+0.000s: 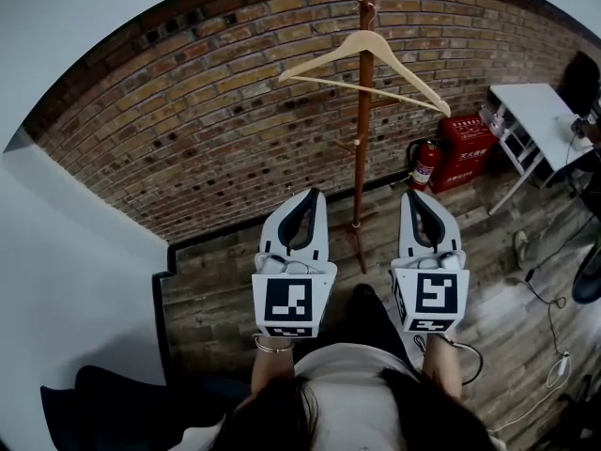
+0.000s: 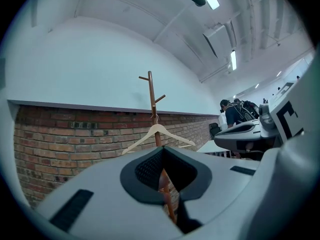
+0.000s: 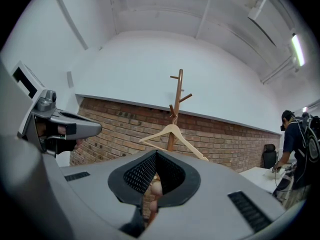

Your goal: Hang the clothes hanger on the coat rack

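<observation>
A pale wooden clothes hanger [image 1: 362,59] hangs by its hook on a peg of the brown wooden coat rack [image 1: 362,167], which stands before the brick wall. My left gripper [image 1: 310,195] and right gripper [image 1: 414,195] are side by side below it, pointing at the rack's lower pole, a little short of it. Both are shut with nothing in them. The left gripper view shows the hanger [image 2: 156,134] on the rack [image 2: 151,96] above the left gripper [image 2: 162,153]. In the right gripper view the hanger [image 3: 172,133] and rack [image 3: 177,94] rise behind the right gripper [image 3: 156,155].
A red fire extinguisher [image 1: 424,165] and a red box [image 1: 468,148] stand against the wall right of the rack. A white table [image 1: 535,111] is at the far right, with cables [image 1: 554,346] on the wood floor. A person [image 3: 295,144] stands at the table.
</observation>
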`<act>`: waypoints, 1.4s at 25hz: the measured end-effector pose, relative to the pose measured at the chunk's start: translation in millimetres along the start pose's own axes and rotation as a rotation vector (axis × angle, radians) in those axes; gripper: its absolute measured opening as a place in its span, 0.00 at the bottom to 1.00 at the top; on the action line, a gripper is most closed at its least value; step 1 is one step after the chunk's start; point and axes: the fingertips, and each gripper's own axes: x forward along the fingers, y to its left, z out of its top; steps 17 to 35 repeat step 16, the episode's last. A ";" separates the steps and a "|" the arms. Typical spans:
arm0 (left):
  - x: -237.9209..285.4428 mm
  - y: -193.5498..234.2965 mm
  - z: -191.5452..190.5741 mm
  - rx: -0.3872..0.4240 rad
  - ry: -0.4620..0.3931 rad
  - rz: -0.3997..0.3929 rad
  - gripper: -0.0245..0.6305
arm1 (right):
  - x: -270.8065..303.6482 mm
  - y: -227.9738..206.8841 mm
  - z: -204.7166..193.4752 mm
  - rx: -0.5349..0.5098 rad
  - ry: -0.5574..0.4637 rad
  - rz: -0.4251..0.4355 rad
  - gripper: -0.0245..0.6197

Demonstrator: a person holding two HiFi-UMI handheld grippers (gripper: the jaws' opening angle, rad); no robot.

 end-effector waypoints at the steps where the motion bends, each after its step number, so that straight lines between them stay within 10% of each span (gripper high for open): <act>1: 0.1 -0.1 0.5 -0.017 0.007 0.004 0.05 | 0.3 -0.4 -0.1 0.000 -0.002 -0.001 0.10; 35: 18.4 -4.7 -11.2 -0.031 0.030 -0.032 0.05 | 10.5 -5.2 -4.0 -0.009 0.005 0.005 0.10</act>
